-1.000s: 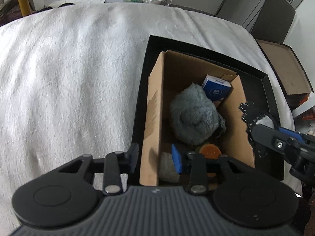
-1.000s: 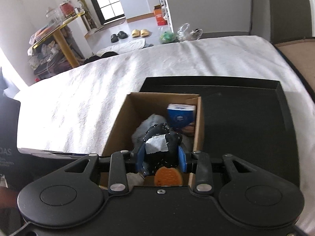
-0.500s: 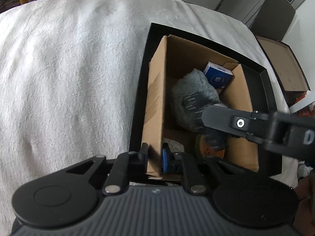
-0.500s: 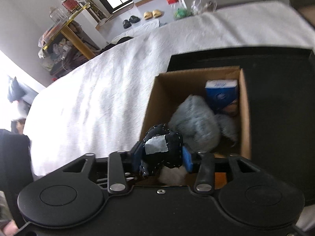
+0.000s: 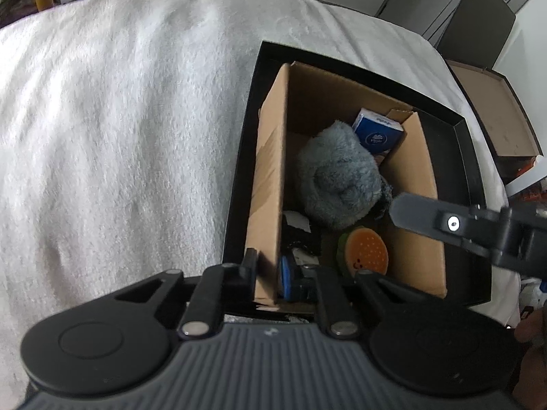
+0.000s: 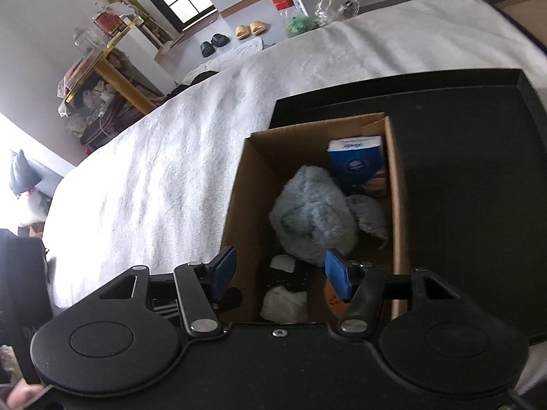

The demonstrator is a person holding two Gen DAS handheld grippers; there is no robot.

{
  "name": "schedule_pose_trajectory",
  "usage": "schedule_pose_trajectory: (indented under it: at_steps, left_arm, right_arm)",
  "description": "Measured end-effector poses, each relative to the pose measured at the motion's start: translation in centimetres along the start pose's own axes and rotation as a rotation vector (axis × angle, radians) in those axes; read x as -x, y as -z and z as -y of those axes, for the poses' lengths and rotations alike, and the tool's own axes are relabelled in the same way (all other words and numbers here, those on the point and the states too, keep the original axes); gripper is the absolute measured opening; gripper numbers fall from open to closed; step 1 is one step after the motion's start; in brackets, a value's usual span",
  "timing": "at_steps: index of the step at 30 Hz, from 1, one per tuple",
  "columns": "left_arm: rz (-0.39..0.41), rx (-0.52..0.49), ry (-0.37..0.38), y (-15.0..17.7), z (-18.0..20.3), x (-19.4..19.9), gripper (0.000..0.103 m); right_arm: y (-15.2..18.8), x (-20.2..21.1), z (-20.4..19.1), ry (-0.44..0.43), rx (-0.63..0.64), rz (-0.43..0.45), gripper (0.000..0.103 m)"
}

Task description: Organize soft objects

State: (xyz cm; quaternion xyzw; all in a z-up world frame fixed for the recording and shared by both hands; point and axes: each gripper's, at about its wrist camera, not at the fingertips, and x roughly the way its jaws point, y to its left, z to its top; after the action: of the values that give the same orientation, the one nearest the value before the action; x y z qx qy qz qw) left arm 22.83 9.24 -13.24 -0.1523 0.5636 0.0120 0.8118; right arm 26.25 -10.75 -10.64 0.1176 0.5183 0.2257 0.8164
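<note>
An open cardboard box [image 5: 270,177] stands in a black tray [image 5: 471,177]. My left gripper [image 5: 266,273] is shut on the box's near left wall, one pad on each side. Inside lie a grey fluffy toy [image 5: 338,181], a blue tissue pack [image 5: 376,135], an orange burger-shaped toy [image 5: 365,251] and a black soft toy with a white patch [image 5: 301,235]. My right gripper [image 6: 280,270] hangs over the box's near end, its jaws opening. The black toy [image 6: 290,282] lies loose below them, touching neither pad. One right finger [image 5: 420,212] crosses the left wrist view.
The tray rests on a white fleecy blanket [image 5: 119,136] that spreads wide to the left. A flat brown box [image 5: 495,112] lies off the bed's right side. Slippers [image 6: 249,29] and a cluttered shelf [image 6: 99,68] stand on the floor beyond the far edge.
My left gripper closed on the box's wall. My right gripper swung over the box holding the black toy, then spread its jaws; the toy dropped into the box.
</note>
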Motion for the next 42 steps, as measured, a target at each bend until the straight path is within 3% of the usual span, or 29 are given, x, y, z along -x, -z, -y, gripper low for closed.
schedule_pose_trajectory:
  at_steps: [7,12,19,27,42]
  left_arm:
    - [0.036,-0.031,-0.015,-0.4,1.1,2.0,0.018]
    - [0.056,-0.029,-0.016,-0.3,1.8,3.9,0.054]
    - [0.128,-0.048,0.003,0.6,3.0,7.5,0.071]
    - [0.194,-0.067,0.030,2.2,4.4,11.1,0.095]
    - [0.308,-0.101,0.040,5.3,4.4,17.0,0.103]
  right_arm:
    - [0.5,2.5,1.1,0.027,0.003,0.044,0.069]
    - [0.8,4.4,1.7,0.053,0.016,0.079,0.080]
    - [1.5,7.0,2.0,0.083,0.046,0.127,0.087]
    - [2.5,10.5,1.7,0.128,0.079,0.192,0.103]
    - [4.9,15.0,0.6,0.185,0.110,0.274,0.103]
